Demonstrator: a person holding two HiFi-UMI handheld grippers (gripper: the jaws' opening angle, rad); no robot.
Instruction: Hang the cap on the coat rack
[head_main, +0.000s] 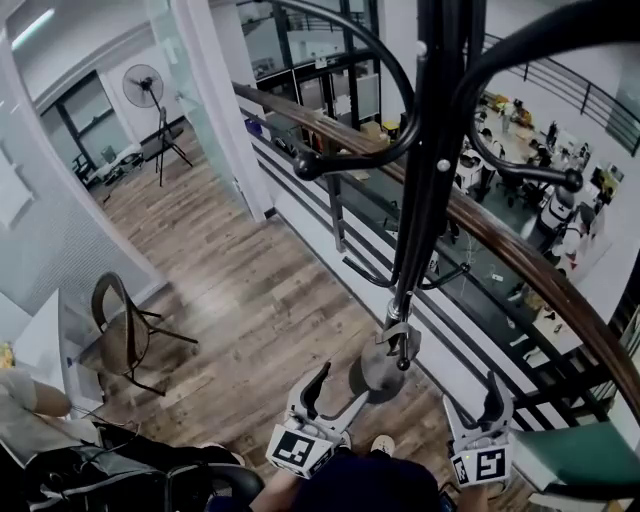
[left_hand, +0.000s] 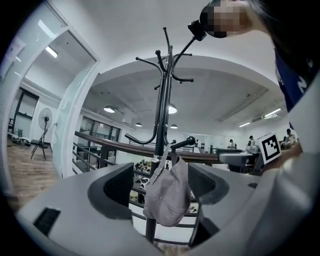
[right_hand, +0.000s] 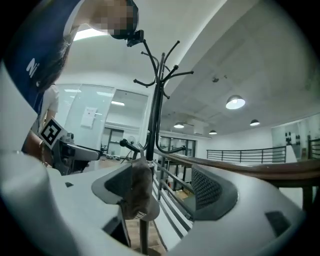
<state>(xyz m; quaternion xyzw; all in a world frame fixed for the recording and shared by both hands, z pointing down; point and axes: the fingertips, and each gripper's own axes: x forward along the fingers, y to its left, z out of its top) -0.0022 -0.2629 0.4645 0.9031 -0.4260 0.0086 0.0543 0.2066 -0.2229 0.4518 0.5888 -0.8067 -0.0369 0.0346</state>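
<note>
Both claws, left and right, stand wide and empty just short of the coat rack. On a low hook of that rack the grey cap hangs by its back strap. It looks light and floppy, so the stiffer brim is probably the best place to pinch it.

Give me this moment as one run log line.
cap hung on coat rack | left gripper open, empty | right gripper open, empty

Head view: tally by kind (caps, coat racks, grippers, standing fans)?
Cap: 1
Coat rack: 1
Grippers: 2 (left gripper, right gripper)
Standing fan: 1
Total: 5
</note>
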